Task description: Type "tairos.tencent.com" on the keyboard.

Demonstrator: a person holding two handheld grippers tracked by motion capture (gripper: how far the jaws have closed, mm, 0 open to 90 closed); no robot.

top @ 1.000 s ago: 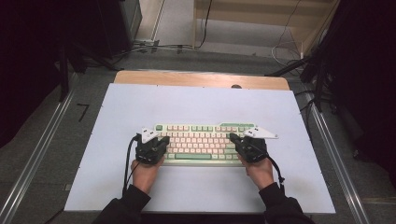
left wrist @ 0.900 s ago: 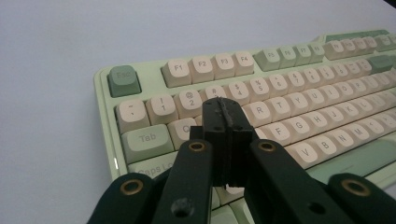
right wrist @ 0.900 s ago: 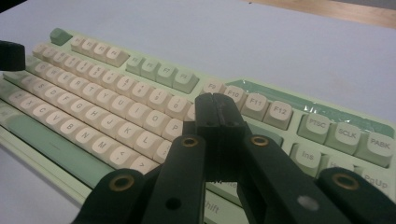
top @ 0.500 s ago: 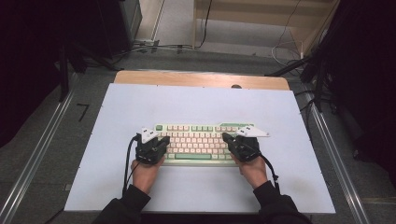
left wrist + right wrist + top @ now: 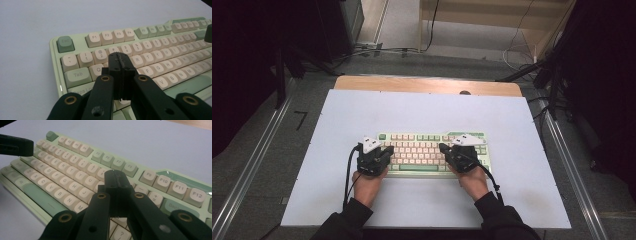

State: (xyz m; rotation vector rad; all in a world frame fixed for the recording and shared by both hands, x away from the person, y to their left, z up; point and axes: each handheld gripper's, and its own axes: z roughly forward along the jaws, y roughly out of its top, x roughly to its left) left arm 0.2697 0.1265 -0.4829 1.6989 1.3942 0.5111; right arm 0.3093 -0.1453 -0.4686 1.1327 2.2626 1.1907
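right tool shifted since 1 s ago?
Yes. In the high view the right tool has slid left along the keyboard, from its right end toward the middle. The keyboard itself stayed put.

Smooth, faintly glossy plastic on the cream and green keyboard (image 5: 160, 50), over a matt white sheet (image 5: 422, 107). Bare wood on the table edge (image 5: 412, 84) beyond the keyboard. Matt black jaws with brass-coloured rivets.
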